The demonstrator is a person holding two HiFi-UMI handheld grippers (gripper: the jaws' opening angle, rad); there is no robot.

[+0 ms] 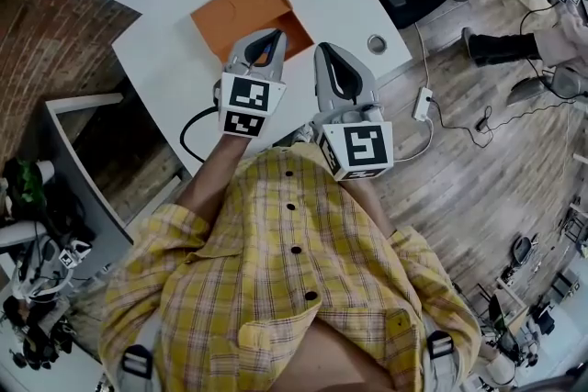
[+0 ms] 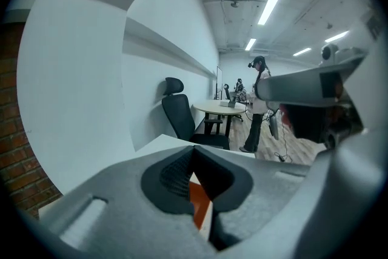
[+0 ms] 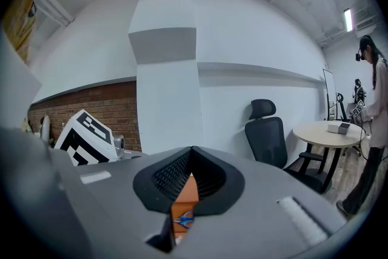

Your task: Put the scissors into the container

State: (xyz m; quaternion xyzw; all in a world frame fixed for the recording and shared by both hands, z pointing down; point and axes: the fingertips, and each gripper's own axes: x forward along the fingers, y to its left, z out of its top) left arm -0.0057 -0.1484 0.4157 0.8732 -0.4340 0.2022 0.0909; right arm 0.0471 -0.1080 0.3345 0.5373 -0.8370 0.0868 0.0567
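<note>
The left gripper [image 1: 271, 39] and the right gripper [image 1: 329, 58] hover side by side over the white table [image 1: 165, 60]. Each has its jaws pressed together on nothing, probably because the reach has not begun. The small blue-handled scissors [image 3: 183, 219] show only through the right gripper's slit, at the near edge of the flat orange cardboard container [image 1: 241, 12]. I cannot tell whether they lie inside it or just beside it.

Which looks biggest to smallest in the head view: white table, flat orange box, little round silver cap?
1. The white table.
2. The flat orange box.
3. The little round silver cap.
Both sit at tabletop level, so nearness changes nothing.
</note>
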